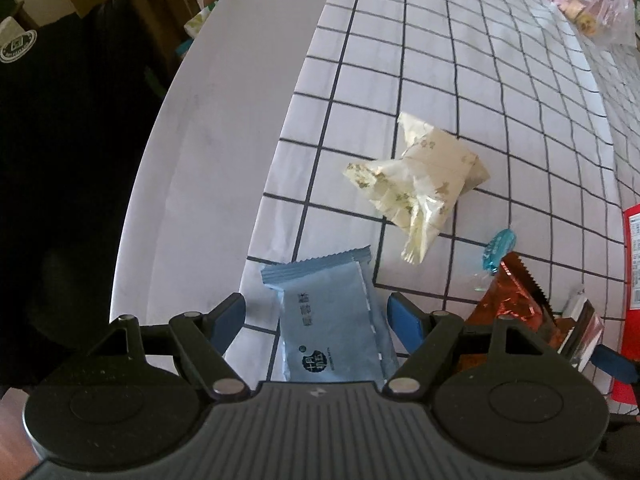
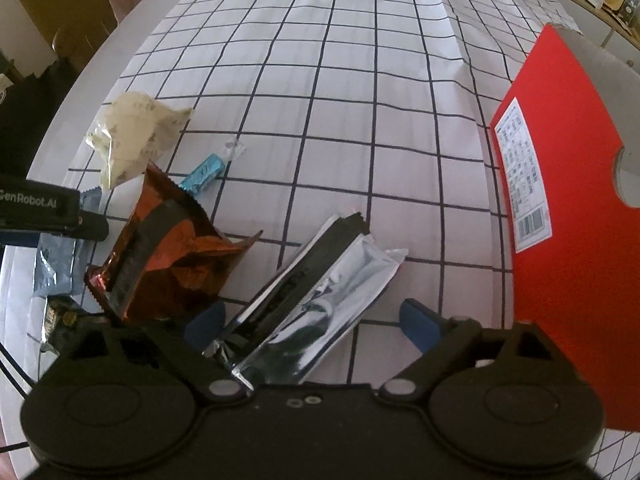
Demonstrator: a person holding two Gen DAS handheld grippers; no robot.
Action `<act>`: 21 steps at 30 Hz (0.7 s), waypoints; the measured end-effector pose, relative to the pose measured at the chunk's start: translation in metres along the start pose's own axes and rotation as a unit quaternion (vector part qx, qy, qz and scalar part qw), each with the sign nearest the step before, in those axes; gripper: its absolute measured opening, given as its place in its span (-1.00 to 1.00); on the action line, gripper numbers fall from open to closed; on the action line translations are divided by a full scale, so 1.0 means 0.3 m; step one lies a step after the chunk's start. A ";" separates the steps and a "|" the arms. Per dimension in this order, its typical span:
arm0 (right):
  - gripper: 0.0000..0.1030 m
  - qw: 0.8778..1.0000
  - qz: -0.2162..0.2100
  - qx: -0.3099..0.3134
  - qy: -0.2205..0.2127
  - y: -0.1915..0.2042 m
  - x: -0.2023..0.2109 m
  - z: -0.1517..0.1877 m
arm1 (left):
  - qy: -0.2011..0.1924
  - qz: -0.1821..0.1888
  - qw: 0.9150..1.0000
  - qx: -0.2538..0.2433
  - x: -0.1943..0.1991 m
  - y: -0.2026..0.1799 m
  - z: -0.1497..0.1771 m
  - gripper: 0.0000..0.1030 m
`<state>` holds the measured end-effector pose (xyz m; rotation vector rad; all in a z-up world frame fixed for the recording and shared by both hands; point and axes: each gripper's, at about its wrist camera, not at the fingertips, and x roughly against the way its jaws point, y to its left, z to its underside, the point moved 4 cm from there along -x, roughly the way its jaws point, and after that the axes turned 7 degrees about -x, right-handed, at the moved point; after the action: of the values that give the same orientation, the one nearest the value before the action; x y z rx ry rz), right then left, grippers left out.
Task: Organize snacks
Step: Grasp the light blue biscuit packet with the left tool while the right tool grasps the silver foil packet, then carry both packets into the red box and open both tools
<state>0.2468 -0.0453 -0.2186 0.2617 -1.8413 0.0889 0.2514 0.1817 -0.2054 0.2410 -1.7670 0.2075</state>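
A big round white surface (image 1: 208, 128) is covered with a white cloth with dark grid lines (image 2: 340, 100). A flat red cardboard box with a white label (image 2: 568, 208) lies on the right side of the cloth. Near the left edge lie the snacks, close together. A long shiny silver and black foil packet (image 2: 320, 292) lies slanted, its long side running from the right claw (image 2: 316, 324) up toward the red box. The right claw points down with its blue fingers (image 2: 420, 324) wide apart, one on each side of the silver packet's near end, not pressing it. A crumpled orange-brown foil bag (image 2: 168, 256) sits just left of it. A light blue flat packet (image 1: 332, 320) lies under the left claw (image 1: 316, 316), its long side pointing away from the claw. The left claw is also apart, with fingers on both sides of the blue packet. A cream crinkly wrapper with small flowers (image 1: 416, 180) lies farther out. A small shiny teal candy (image 1: 496, 248) is next to the orange bag.
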 end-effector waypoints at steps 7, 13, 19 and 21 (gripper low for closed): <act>0.42 1.000 0.014 0.007 -0.013 0.019 0.007 0.007 | -0.005 -0.002 1.000 0.003 0.004 0.004 -0.004 0.44; 0.01 1.000 0.010 0.001 -0.028 -0.017 0.029 0.016 | -0.016 0.004 1.000 0.011 0.030 0.026 0.008 -0.08; -0.15 0.999 -0.010 -0.013 -0.040 -0.054 0.061 0.024 | -0.024 0.015 0.999 0.023 0.036 0.053 0.016 -0.09; -0.20 0.998 -0.019 -0.018 -0.050 -0.077 0.084 0.037 | -0.029 0.020 0.999 0.029 0.044 0.064 0.020 -0.09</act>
<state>0.2349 -0.0732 -0.1994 0.2797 -1.9342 0.0160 0.2378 0.1980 -0.1939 0.2568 -1.8265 0.2835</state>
